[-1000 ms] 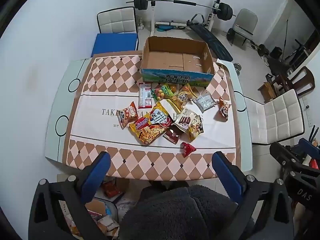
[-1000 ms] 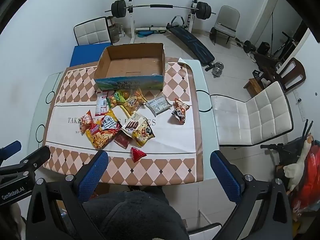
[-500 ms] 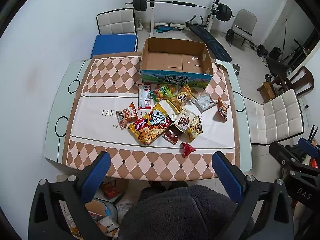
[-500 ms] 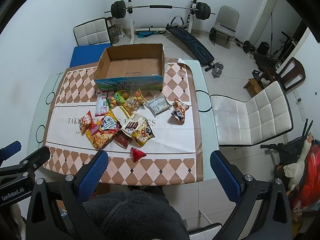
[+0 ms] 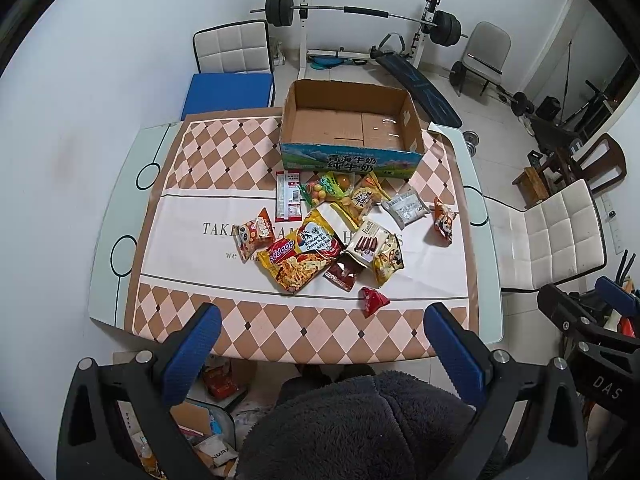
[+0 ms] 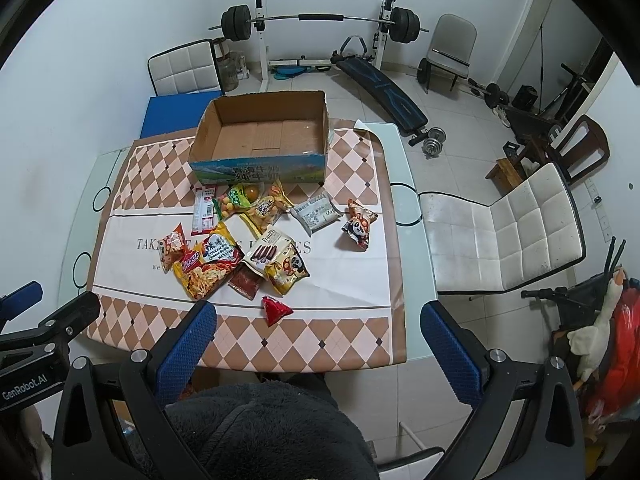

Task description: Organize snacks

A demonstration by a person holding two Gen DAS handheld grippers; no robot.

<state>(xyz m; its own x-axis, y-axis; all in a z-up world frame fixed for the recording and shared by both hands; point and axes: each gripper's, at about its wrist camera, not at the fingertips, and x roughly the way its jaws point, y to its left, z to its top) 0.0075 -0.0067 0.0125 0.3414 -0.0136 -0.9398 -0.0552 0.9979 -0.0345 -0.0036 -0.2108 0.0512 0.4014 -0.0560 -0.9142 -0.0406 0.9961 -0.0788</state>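
Note:
An open, empty cardboard box (image 5: 348,162) (image 6: 256,171) stands at the table's far side. In front of it lie several snack packets: a yellow noodle pack (image 5: 296,258) (image 6: 202,270), a grey packet (image 5: 406,208) (image 6: 316,212), a panda packet (image 5: 443,226) (image 6: 358,226) off to the right, and a small red triangular packet (image 5: 372,300) (image 6: 274,309) nearest me. My left gripper (image 5: 324,348) and right gripper (image 6: 318,346) hang high above the table's near edge. Both are open and hold nothing.
A checked cloth (image 5: 224,148) covers the glass table. White chairs stand at the right (image 5: 560,232) (image 6: 500,232) and behind the table (image 5: 232,46). A barbell rack (image 5: 360,10) stands at the back. A person's dark fleece (image 5: 360,420) fills the bottom of both views.
Both views have shifted only slightly. The snacks and the box lie where they were, and both grippers remain open.

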